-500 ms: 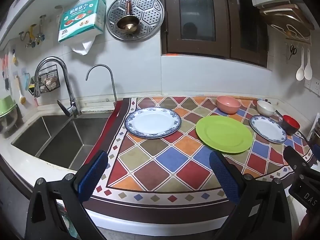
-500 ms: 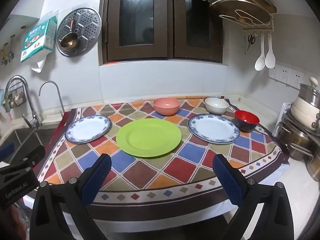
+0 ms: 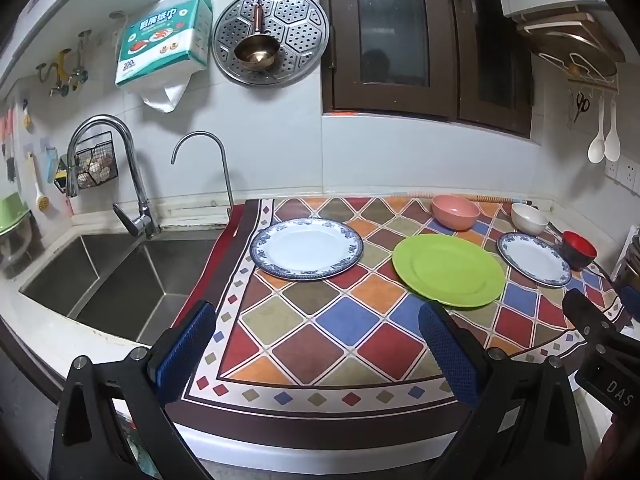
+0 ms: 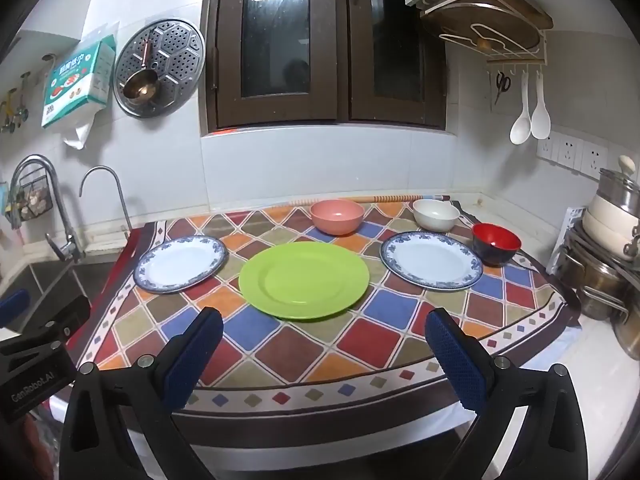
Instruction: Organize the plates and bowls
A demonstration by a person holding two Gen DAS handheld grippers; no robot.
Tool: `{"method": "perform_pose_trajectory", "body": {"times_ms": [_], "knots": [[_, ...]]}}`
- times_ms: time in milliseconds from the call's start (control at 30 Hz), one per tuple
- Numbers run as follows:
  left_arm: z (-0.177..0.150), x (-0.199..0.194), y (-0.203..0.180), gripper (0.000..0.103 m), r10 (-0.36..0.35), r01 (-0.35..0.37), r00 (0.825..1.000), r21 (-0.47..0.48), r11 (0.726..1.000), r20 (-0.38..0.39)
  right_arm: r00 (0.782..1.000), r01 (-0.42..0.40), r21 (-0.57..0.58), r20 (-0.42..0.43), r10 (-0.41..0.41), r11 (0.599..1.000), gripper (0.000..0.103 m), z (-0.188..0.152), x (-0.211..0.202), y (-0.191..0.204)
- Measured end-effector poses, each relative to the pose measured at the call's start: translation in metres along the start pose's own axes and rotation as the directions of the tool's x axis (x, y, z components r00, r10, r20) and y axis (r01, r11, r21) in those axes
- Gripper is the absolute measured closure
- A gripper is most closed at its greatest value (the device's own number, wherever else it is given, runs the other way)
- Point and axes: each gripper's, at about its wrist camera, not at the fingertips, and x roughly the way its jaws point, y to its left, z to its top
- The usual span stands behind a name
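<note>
A green plate (image 4: 304, 279) lies mid-counter between two blue-rimmed white plates, one left (image 4: 181, 263) and one right (image 4: 431, 260). Behind them stand a pink bowl (image 4: 337, 216), a white bowl (image 4: 436, 214) and a red bowl (image 4: 496, 243). The left wrist view shows the left plate (image 3: 306, 249), green plate (image 3: 449, 269), right plate (image 3: 533, 258), pink bowl (image 3: 455, 212), white bowl (image 3: 529, 218) and red bowl (image 3: 578, 249). My left gripper (image 3: 318, 344) and right gripper (image 4: 324, 352) are open and empty, above the counter's front edge.
A steel sink (image 3: 100, 280) with two taps lies left of the patterned cloth (image 4: 312, 344). Stacked pots (image 4: 612, 240) stand at the right. A rolling pin (image 4: 372, 199) lies along the back wall.
Both grippers have moved slightly forward toward the counter; nothing was taken hold of or moved.
</note>
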Motion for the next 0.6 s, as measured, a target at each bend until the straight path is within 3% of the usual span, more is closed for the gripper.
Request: {"method": "perform_pose_trajectory", "body": {"times_ms": [600], "knots": [[-0.006,-0.001,0.006,0.000,-0.012,0.012,1.000,-0.011,1.000,0.006,1.000,0.009,-0.010,0.006,-0.009,1.000,0.001,-0.006,-0.012,0.012]]}}
